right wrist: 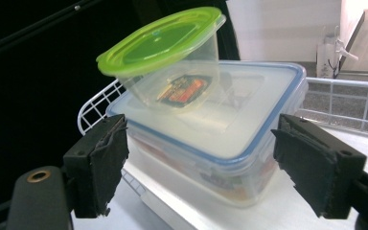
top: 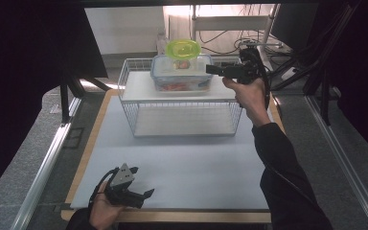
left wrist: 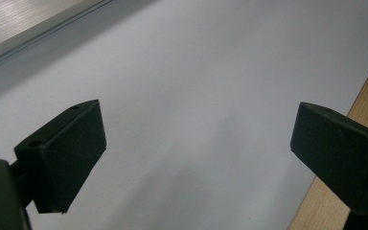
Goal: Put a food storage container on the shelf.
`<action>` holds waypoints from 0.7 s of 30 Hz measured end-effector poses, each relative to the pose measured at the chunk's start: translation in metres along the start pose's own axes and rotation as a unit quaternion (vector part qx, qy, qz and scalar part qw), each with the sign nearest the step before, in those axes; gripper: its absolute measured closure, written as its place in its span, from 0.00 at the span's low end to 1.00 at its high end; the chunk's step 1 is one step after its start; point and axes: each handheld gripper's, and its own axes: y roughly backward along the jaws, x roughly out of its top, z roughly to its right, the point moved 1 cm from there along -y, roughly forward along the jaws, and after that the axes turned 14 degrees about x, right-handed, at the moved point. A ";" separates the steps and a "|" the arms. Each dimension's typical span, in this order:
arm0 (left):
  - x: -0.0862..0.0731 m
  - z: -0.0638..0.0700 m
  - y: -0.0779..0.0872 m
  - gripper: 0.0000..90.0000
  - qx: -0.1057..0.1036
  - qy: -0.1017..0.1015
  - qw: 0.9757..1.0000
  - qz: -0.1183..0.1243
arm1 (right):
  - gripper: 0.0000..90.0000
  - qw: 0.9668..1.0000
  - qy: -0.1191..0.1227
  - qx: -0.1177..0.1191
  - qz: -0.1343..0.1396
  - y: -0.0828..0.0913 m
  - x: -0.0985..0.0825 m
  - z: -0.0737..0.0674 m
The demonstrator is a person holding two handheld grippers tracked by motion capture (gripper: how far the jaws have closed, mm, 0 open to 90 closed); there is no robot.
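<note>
— While you look down from above, where is the box?
— At twelve o'clock: the blue-rimmed food box [top: 182,74] on the wire rack [top: 129,108], green-lidded tub [top: 183,50] on it. My right gripper [top: 211,69] spread beside it, pinching nothing.
— And your left gripper [top: 141,181]?
— Seven o'clock over the bench [top: 182,163], spread, empty.

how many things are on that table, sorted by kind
Clear plastic food containers: 2, a round green-lidded tub resting tilted on a rectangular blue-rimmed box
White wire shelf racks: 1
Black two-jaw grippers in hands: 2, left gripper, right gripper
Total: 5
</note>
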 end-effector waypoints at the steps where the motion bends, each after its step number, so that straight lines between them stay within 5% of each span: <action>1: 0.000 0.000 0.000 0.06 0.000 0.000 1.000 0.000 | 0.20 1.000 0.004 -0.001 0.000 0.000 -0.002 -0.001; 21: 0.000 0.000 0.000 0.06 -0.010 0.003 1.000 0.001 | 0.10 0.999 0.052 -0.006 -0.008 0.011 -0.021 -0.014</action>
